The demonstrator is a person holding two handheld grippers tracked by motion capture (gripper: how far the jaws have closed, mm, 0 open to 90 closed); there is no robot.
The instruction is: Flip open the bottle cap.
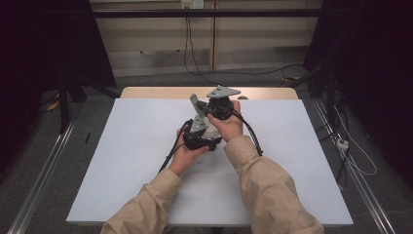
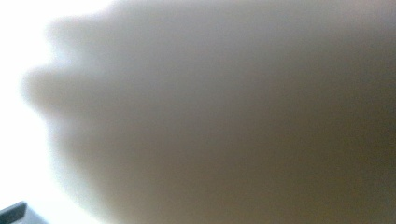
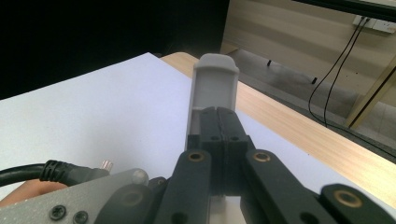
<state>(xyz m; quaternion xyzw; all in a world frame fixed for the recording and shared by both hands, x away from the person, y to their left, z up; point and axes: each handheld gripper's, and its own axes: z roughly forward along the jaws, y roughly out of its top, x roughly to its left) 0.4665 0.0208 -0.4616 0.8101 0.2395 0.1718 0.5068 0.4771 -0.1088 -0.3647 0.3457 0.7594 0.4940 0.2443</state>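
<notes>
Right claw closed, jaws pressed together; grey block stands upright just behind its tips. Left claw adjoins it over the table; its state cannot be told.

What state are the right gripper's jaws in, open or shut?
Shut. In the right gripper view, the right gripper has its two black jaws pressed together with no gap, in front of a grey upright piece.

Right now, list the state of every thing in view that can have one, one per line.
Right tongs: jaws pressed together, shut, raised off the table.
Left tongs: held low against the right hand; open or shut cannot be told, its own view is blurred.
White table: bare where it shows.
Cables: trailing from both tongs, slack.
</notes>
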